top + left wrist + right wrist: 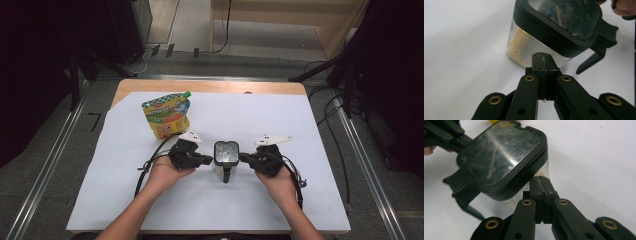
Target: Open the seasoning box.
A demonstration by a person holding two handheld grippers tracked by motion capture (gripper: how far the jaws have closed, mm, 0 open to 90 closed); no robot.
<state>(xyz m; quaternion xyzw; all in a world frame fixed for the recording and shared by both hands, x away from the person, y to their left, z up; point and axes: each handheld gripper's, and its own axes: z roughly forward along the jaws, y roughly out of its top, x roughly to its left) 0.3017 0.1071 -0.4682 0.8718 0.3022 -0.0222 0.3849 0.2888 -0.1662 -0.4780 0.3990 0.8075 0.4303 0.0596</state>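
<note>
With both forearms coming in from the bottom of the high view, we hold the left gripper (206,159) and right gripper (245,157) level, pointed inward at each other across the jar (226,156). Jar sits mid-table on the white sheet (310,130), clear walls, black lid (501,155), handle toward us. Left jaws are pressed together, nothing between them, tips at the jar's clear wall just under the lid. Right jaws likewise together, tips at the opposite wall. Contact unclear on both sides. Yellow-green pouch (166,114) lies behind the left hand (165,172).
</note>
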